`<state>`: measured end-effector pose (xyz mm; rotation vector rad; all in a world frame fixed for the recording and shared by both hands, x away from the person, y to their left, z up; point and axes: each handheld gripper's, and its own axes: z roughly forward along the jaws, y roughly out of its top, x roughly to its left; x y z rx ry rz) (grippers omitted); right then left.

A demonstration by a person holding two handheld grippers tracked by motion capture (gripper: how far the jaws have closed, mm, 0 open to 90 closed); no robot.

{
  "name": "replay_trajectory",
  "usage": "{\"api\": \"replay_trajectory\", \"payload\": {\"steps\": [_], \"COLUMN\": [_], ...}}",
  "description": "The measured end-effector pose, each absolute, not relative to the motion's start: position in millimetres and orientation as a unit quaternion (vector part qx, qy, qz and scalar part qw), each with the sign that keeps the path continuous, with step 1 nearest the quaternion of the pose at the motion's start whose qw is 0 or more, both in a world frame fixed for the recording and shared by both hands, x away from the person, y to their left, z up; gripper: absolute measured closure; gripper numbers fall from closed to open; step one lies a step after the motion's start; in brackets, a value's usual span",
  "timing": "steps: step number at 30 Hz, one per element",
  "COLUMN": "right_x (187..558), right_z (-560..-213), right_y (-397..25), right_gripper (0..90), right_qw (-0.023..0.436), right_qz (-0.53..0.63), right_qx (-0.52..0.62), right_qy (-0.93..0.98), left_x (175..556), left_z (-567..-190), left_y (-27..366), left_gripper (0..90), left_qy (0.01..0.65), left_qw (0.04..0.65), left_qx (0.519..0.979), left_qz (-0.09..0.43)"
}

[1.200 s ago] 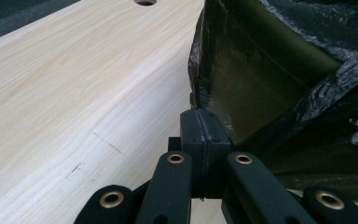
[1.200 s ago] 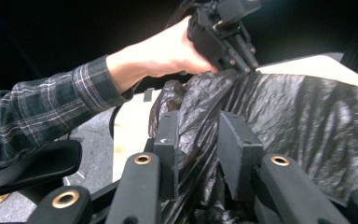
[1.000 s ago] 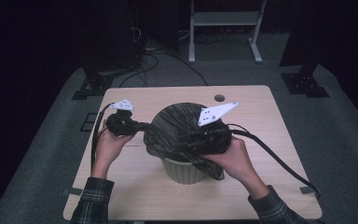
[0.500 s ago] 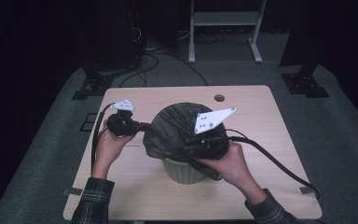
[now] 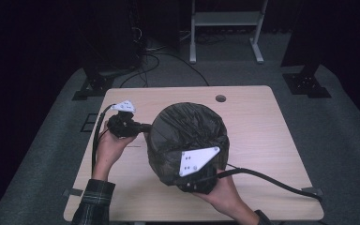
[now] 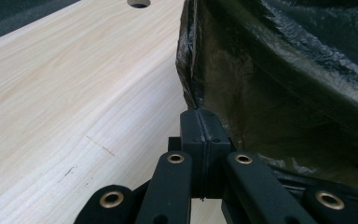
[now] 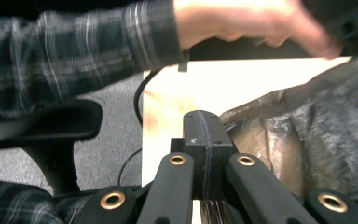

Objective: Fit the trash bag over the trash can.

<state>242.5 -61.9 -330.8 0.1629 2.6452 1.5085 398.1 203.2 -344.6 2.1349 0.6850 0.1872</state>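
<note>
A dark, crinkled plastic bag (image 5: 187, 136) bulges over a bin in the middle of the wooden table (image 5: 262, 122); the bin itself is hidden under it. My left gripper (image 5: 145, 127) reaches the bag's left side, and its jaws are shut on a fold of the bag's edge (image 6: 193, 100). At the bag's near side my right gripper (image 5: 193, 182), with its grey plate on top, is shut on the plastic. In the right gripper view the jaws (image 7: 204, 119) are pressed together with bag plastic (image 7: 307, 135) beside and under them.
A round hole (image 5: 221, 98) sits in the table behind the bag. The right gripper's cable (image 5: 272, 180) trails across the table's front right. A chair armrest (image 7: 46, 126) stands off the near edge. Stands and cables lie on the floor beyond the table.
My right gripper has swung from the bag's right side round to its near side. The bag now covers the pale bin that showed below it. The left gripper has stayed put.
</note>
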Motion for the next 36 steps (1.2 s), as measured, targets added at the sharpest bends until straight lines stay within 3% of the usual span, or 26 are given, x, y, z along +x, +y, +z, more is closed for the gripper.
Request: {"api": "replay_trajectory", "payload": {"steps": [13,16,27,33,36], "right_x": [239,234,241,277,295], "right_z": [-409,-400,-330,-339,-350], "right_y": [-68,-81,-193,-239,-247], "right_gripper": [89.9,76.2,67.2,54.5,50.3], "right_qw": [0.019,0.018,0.112,0.141,0.123], "right_qz": [0.444,0.46,0.557,0.548,0.551], "right_qx": [0.064,0.062,0.129,0.2,0.214], "right_qy": [0.893,0.885,0.813,0.8,0.797], "left_x": [403,402,402,403,403], "left_z": [-357,-355,-356,-356,-356], "left_y": [201,203,204,203,203], "left_gripper": [90.0,90.0,90.0,90.0,90.0], "left_qy": [0.285,0.282,0.286,0.286,0.285], "left_qw": [0.427,0.425,0.423,0.421,0.421], "left_qx": [0.855,0.857,0.856,0.858,0.858], "left_qz": [0.069,0.072,0.074,0.074,0.073]}}
